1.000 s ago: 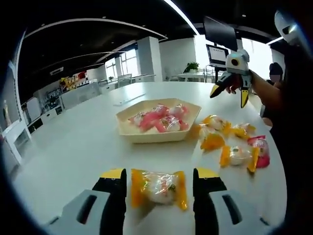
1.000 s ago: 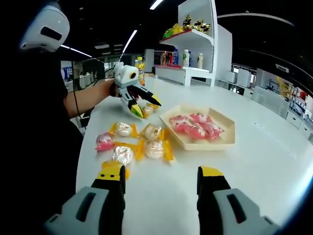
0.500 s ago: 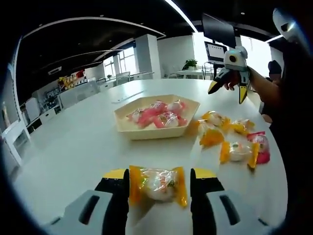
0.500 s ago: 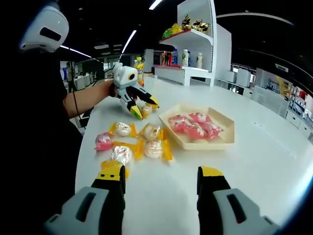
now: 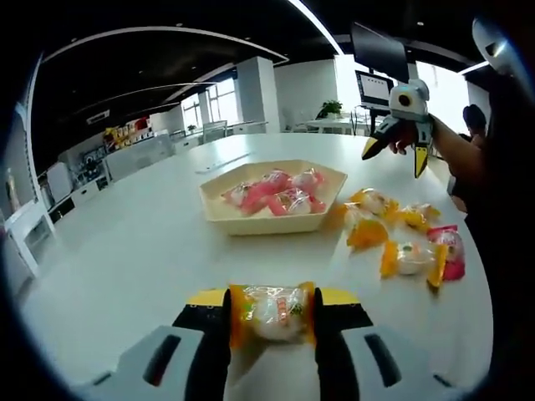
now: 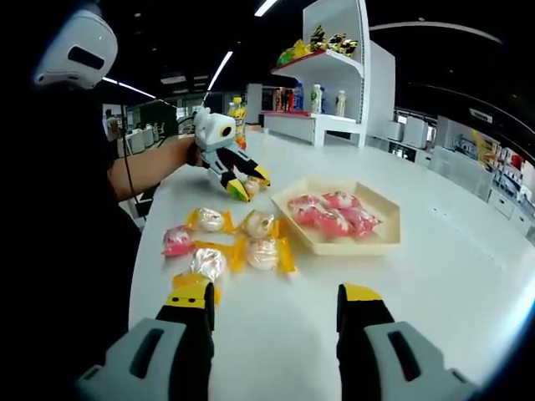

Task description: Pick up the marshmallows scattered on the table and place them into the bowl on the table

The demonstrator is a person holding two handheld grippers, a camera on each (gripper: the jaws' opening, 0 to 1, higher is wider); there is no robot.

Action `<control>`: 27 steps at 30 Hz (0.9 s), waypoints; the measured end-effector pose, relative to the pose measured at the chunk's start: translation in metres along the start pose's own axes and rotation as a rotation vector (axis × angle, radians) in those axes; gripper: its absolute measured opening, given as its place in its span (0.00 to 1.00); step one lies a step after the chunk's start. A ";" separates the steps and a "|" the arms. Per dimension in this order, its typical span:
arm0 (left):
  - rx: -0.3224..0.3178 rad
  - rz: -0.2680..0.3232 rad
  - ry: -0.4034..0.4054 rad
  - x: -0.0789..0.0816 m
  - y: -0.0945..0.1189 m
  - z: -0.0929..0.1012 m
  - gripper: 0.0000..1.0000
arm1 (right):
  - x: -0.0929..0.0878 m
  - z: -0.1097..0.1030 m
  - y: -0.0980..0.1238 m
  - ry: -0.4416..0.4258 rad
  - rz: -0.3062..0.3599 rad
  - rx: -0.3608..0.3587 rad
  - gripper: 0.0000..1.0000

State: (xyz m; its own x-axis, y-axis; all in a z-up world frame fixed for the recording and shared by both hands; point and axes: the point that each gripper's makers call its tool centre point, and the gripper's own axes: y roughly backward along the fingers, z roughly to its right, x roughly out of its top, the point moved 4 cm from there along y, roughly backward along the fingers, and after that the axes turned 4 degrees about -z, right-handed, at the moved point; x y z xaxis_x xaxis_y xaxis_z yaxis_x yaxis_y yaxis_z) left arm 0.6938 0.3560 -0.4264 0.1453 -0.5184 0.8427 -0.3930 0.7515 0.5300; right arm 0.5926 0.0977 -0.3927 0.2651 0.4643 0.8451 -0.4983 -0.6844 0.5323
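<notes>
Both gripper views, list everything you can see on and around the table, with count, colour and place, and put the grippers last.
Bowl: one, cream, angular, mid-table.
Pink-wrapped marshmallows: several, inside the bowl.
Loose pink marshmallow: one, at the cluster's edge nearest the person.
Loose yellow-wrapped marshmallows: about five, clustered on the table beside the bowl.
Held marshmallow: one, yellow wrapper, white centre, between the left jaws.
Table: one, white.
Shelf unit: one, white, behind the table, holding bottles and snacks.
Left gripper: grey with yellow tips, closed on the held marshmallow.
Right gripper: same colours, open above the table.
</notes>
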 end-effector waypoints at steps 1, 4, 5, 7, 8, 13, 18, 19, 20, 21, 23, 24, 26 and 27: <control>-0.003 0.003 0.000 0.000 0.000 0.000 0.35 | 0.000 0.000 0.000 0.000 0.000 0.001 0.58; -0.008 0.012 -0.029 0.001 0.000 0.003 0.31 | -0.001 0.000 -0.001 0.000 -0.002 0.002 0.58; -0.002 0.013 -0.016 0.001 -0.001 0.001 0.31 | -0.001 0.000 -0.001 -0.001 -0.002 0.001 0.58; -0.005 0.017 -0.012 0.001 0.000 0.001 0.31 | -0.001 0.000 -0.001 -0.002 -0.002 0.000 0.58; -0.007 0.015 -0.019 0.001 0.000 0.001 0.31 | -0.001 0.000 0.000 -0.003 -0.002 -0.001 0.58; -0.016 0.016 -0.031 0.002 -0.001 0.002 0.31 | -0.001 0.001 -0.001 -0.004 -0.005 -0.003 0.58; -0.018 0.020 -0.027 0.002 -0.001 0.002 0.31 | -0.001 0.001 -0.001 -0.003 -0.005 0.000 0.58; -0.018 0.020 -0.028 0.002 -0.001 0.002 0.31 | -0.001 0.001 -0.001 -0.003 -0.005 0.000 0.58; -0.017 0.021 -0.028 0.002 -0.001 0.002 0.31 | -0.001 0.002 -0.001 -0.005 -0.005 -0.001 0.58; -0.012 0.022 -0.022 0.002 -0.001 0.002 0.31 | -0.001 0.002 -0.001 -0.004 -0.005 -0.003 0.58; -0.013 0.029 -0.010 0.002 0.000 0.001 0.31 | -0.001 0.002 0.000 -0.005 -0.007 -0.002 0.58; -0.013 0.032 -0.008 0.002 0.000 0.001 0.31 | -0.001 0.002 0.000 -0.004 -0.007 -0.002 0.58; -0.013 0.034 -0.004 0.002 0.000 0.002 0.31 | -0.001 0.001 0.000 -0.003 -0.008 -0.001 0.58; -0.014 0.034 -0.005 0.002 0.000 0.001 0.31 | -0.001 0.001 0.000 -0.002 -0.008 0.000 0.58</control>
State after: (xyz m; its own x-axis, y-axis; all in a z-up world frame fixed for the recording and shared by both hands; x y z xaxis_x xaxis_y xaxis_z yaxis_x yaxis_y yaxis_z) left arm 0.6927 0.3545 -0.4249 0.1277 -0.4940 0.8600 -0.3848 0.7745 0.5020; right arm 0.5935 0.0966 -0.3931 0.2705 0.4684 0.8411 -0.4965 -0.6807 0.5387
